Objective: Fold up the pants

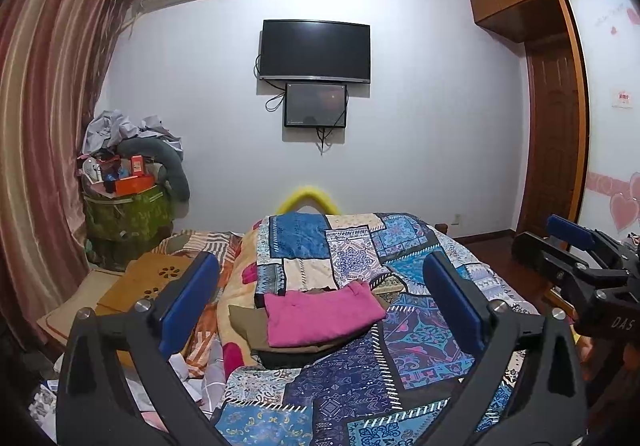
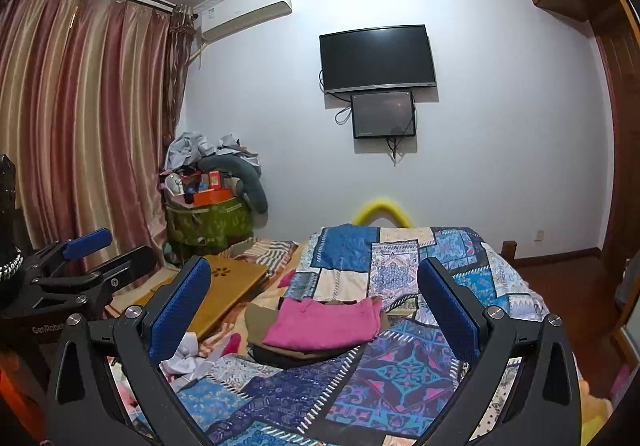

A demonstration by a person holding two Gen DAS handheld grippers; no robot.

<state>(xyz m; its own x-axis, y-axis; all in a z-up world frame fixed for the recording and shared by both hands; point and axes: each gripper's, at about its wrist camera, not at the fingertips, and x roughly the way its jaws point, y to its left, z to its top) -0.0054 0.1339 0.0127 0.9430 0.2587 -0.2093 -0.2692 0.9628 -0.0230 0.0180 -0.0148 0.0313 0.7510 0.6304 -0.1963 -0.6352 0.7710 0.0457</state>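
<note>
Patchwork quilt (image 1: 360, 386) bears folded pink pants (image 1: 320, 316), seemingly stacked; both jaws wide

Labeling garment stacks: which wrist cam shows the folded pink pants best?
Left wrist: the pink pants lie nearly centred between the open fingers, top face and edges clear. Right wrist shows them too, equally unobstructed but slightly flatter.

Two wrist views, side by side above the bed (image 1: 360, 386), facing the TV wall (image 2: 500, 166)
</note>
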